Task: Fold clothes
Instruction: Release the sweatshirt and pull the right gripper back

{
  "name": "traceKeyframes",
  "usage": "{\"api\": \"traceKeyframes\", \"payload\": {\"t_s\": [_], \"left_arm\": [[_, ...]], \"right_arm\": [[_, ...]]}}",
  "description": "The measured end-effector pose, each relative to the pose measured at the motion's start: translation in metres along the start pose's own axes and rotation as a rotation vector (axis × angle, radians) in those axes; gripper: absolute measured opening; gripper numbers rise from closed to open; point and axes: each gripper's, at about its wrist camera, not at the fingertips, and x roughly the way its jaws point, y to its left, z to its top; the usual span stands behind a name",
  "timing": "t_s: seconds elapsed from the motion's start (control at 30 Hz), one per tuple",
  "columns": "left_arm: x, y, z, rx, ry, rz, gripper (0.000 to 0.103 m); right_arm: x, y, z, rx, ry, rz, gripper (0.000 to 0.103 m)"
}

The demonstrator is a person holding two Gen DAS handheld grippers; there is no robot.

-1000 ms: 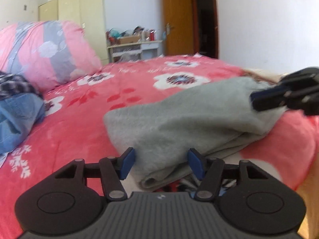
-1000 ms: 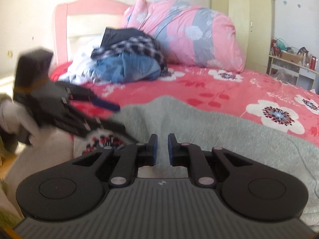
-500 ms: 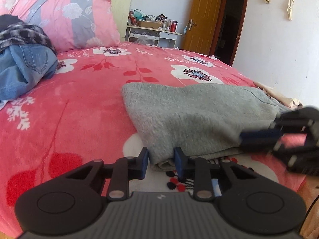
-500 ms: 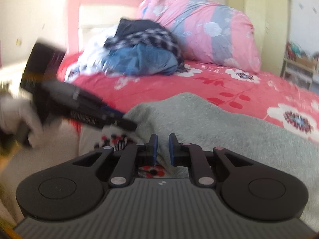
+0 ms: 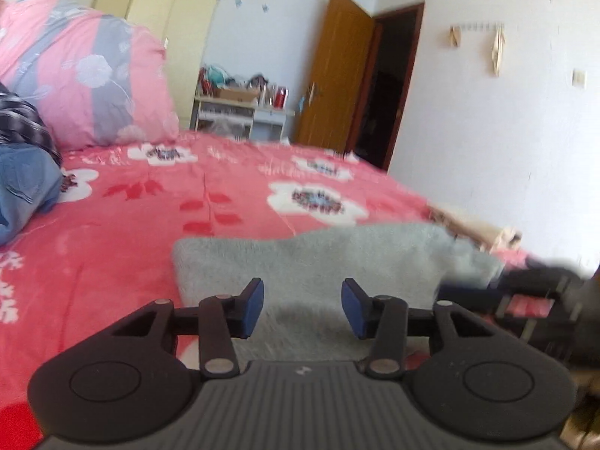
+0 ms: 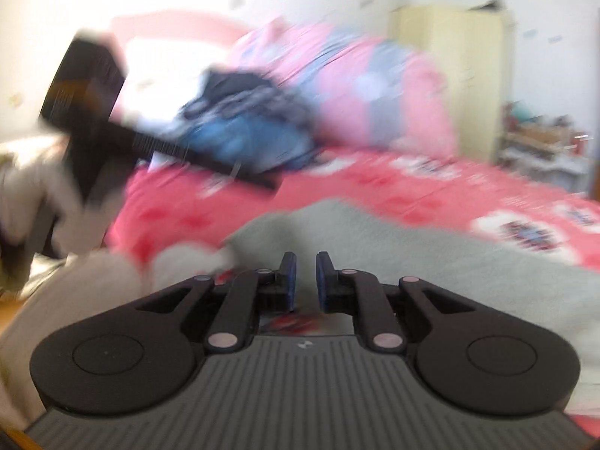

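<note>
Grey garment (image 5: 318, 266) lies flat in layers on the red floral bedspread (image 5: 150, 225), near edge toward me. My left gripper (image 5: 302, 307) is released, pads wide, hovering over that near edge. My right gripper (image 6: 303, 281) has a narrow gap with nothing in it. Judgement: between folds, or fold complete; the frames fit both. Right view is blurred. Unfolded clothes pile (image 6: 243, 127) at 11 o'clock, pink pillow (image 5: 82, 71) at 10; neither obstructs.

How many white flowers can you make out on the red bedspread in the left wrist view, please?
3 whole ones: one near the pink pillow, one mid-bed, one farther back. Another peeks beside the jeans; the grey garment may hide more.
</note>
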Motion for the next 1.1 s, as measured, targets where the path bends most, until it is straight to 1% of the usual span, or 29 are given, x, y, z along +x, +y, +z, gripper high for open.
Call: {"api": "traceKeyframes", "payload": {"t_s": [0.07,0.1,0.13,0.2,0.23,0.27,0.3,0.33,0.37,0.43,0.47,0.5,0.53,0.57,0.63,0.67,0.7,0.73,0.77,0.8,0.83,0.9,0.93,0.97,1.03,1.1], "left_arm": [[0.016,0.001,-0.014,0.029,0.072,0.062,0.045],[0.019,0.003,-0.018,0.023,0.084,0.073,0.046],[0.016,0.007,-0.02,-0.003,0.073,0.066,0.046],[0.013,0.014,-0.02,-0.047,0.065,0.071,0.046],[0.013,0.019,-0.021,-0.071,0.074,0.083,0.051],[0.014,0.024,-0.022,-0.101,0.086,0.09,0.058],[0.015,0.03,-0.023,-0.134,0.094,0.091,0.061],[0.016,0.037,-0.023,-0.17,0.1,0.084,0.063],[0.016,0.043,-0.024,-0.206,0.105,0.077,0.064],[0.017,0.049,-0.025,-0.234,0.109,0.072,0.065],[0.017,0.051,-0.026,-0.24,0.11,0.071,0.066],[0.016,0.051,-0.026,-0.24,0.111,0.072,0.066],[0.016,0.052,-0.026,-0.239,0.111,0.069,0.066],[0.015,0.053,-0.027,-0.243,0.11,0.063,0.068],[0.008,0.058,-0.029,-0.279,0.099,0.056,0.068],[0.004,0.062,-0.03,-0.302,0.092,0.055,0.069],[0.0,0.065,-0.031,-0.324,0.084,0.053,0.069],[-0.004,0.068,-0.032,-0.347,0.077,0.051,0.071],[-0.008,0.071,-0.032,-0.369,0.07,0.049,0.074],[-0.012,0.074,-0.033,-0.392,0.063,0.047,0.075],[-0.016,0.078,-0.034,-0.414,0.056,0.045,0.075],[-0.024,0.084,-0.036,-0.459,0.041,0.041,0.076],[-0.027,0.087,-0.037,-0.482,0.034,0.039,0.076],[-0.031,0.091,-0.038,-0.504,0.026,0.037,0.076],[-0.037,0.098,-0.039,-0.547,0.026,0.048,0.076],[-0.042,0.106,-0.041,-0.585,0.025,0.053,0.076]], "right_arm": [[-0.004,-0.028,-0.002,0.057,-0.005,-0.095,0.01],[-0.003,-0.042,-0.007,0.071,0.011,-0.143,0.01],[0.001,-0.056,-0.019,0.081,0.066,-0.193,0.011],[0.013,-0.085,-0.05,0.115,0.223,-0.291,0.01],[0.01,-0.099,-0.06,0.17,0.229,-0.298,0.009],[0.002,-0.11,-0.062,0.264,0.201,-0.278,0.009],[-0.002,-0.116,-0.058,0.322,0.202,-0.286,0.008],[-0.003,-0.118,-0.052,0.342,0.207,-0.312,0.008],[-0.006,-0.118,-0.046,0.344,0.19,-0.328,0.01],[-0.014,-0.115,-0.034,0.316,0.122,-0.342,0.011],[-0.018,-0.115,-0.03,0.316,0.08,-0.324,0.011],[-0.019,-0.117,-0.032,0.324,0.063,-0.311,0.011],[-0.016,-0.121,-0.036,0.33,0.074,-0.319,0.012],[-0.014,-0.127,-0.045,0.345,0.092,-0.34,0.012],[-0.012,-0.143,-0.07,0.393,0.142,-0.408,0.01],[-0.013,-0.143,-0.072,0.403,0.148,-0.426,0.01],[-0.015,-0.136,-0.065,0.402,0.139,-0.429,0.01],[-0.018,-0.13,-0.057,0.4,0.129,-0.432,0.015],[-0.02,-0.124,-0.05,0.399,0.12,-0.435,0.015],[-0.02,-0.112,-0.041,0.377,0.103,-0.408,0.015],[-0.02,-0.096,-0.031,0.339,0.08,-0.355,0.015],[-0.014,-0.062,-0.015,0.253,0.048,-0.255,0.02],[-0.006,-0.045,-0.012,0.201,0.051,-0.215,0.028],[0.003,-0.028,-0.008,0.148,0.055,-0.174,0.038],[0.02,0.007,-0.001,0.043,0.062,-0.092,0.049],[0.036,0.042,0.006,-0.062,0.069,-0.01,0.051]]}}
